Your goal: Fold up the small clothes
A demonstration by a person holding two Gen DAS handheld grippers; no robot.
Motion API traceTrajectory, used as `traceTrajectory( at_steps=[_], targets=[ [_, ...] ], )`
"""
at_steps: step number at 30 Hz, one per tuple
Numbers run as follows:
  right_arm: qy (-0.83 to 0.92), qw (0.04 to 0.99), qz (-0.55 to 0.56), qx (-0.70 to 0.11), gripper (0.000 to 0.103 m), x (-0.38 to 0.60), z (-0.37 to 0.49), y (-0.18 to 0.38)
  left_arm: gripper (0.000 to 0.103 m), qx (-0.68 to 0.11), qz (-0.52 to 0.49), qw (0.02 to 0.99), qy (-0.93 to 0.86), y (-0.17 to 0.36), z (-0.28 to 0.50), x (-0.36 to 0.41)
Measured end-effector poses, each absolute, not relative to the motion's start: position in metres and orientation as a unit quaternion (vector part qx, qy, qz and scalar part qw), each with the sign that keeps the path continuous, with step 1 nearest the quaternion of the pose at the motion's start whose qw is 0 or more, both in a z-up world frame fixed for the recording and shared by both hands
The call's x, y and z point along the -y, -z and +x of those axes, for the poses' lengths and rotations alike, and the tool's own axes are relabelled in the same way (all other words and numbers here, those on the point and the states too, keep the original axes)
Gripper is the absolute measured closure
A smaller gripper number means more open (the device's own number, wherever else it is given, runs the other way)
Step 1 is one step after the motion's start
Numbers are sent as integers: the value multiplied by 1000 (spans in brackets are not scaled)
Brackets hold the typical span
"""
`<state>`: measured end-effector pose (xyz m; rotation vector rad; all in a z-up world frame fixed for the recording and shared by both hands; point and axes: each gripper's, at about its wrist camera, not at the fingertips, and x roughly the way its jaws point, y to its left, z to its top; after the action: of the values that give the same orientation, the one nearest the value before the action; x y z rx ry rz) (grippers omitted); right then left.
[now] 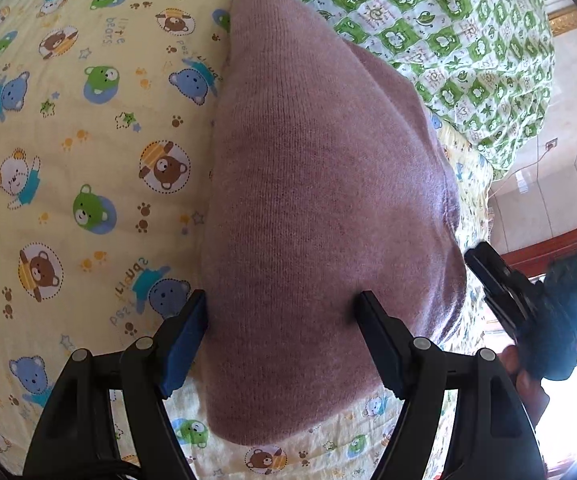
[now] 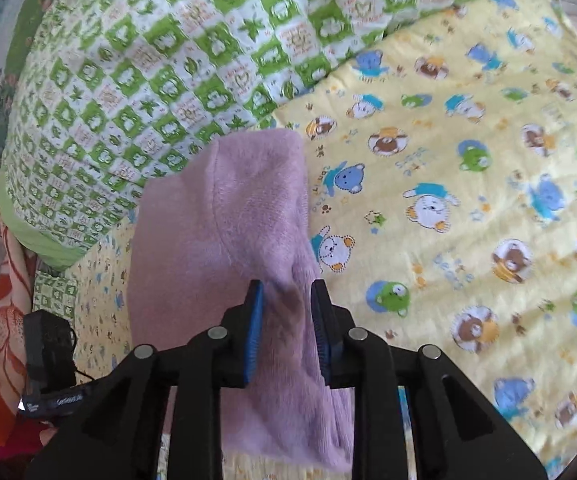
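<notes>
Yellow bear-print bedsheet [image 1: 88, 152] carries the mauve knit garment [image 1: 320, 184], its far end reaching the green quilt [image 1: 468, 40]; left gripper [image 1: 282, 312] spread wide over it. Right wrist view: right gripper [image 2: 287, 304] pinches the garment [image 2: 224, 216] (a raised fold) near the sheet's [image 2: 468, 220] edge.

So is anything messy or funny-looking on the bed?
Nothing looks spilled or torn. The pink knit garment lies folded on the yellow bear-print sheet, one end up against the bunched-up green checked quilt. The right gripper has a fold of it between its fingers; the left gripper is wide open over it.
</notes>
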<state>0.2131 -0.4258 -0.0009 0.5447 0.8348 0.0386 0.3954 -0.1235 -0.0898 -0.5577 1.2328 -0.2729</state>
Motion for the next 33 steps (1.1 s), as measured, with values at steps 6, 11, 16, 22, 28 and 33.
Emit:
traceTrajectory(
  at_steps=[6,11,16,22,28,33],
  targets=[
    [-71,866,266,-417,78,403,183,16,28,-575,-244,771,123,94,393,131],
    [-2,839,294,-457,78,426,184,53,28,-581,-249,764,131,95,391,127],
    [-20,850,296,-435,76,428,190,25,26,-557,-252,779,138,73,404,111],
    [-17,878,280,-389,38,438,230,-6,23,-560,-244,782,125,66,460,103],
    [-49,867,278,-411,38,447,282,9,23,-564,-245,778,130,77,500,99],
    [-79,856,267,-435,38,449,297,34,32,-552,-247,783,148,92,506,104]
  ],
)
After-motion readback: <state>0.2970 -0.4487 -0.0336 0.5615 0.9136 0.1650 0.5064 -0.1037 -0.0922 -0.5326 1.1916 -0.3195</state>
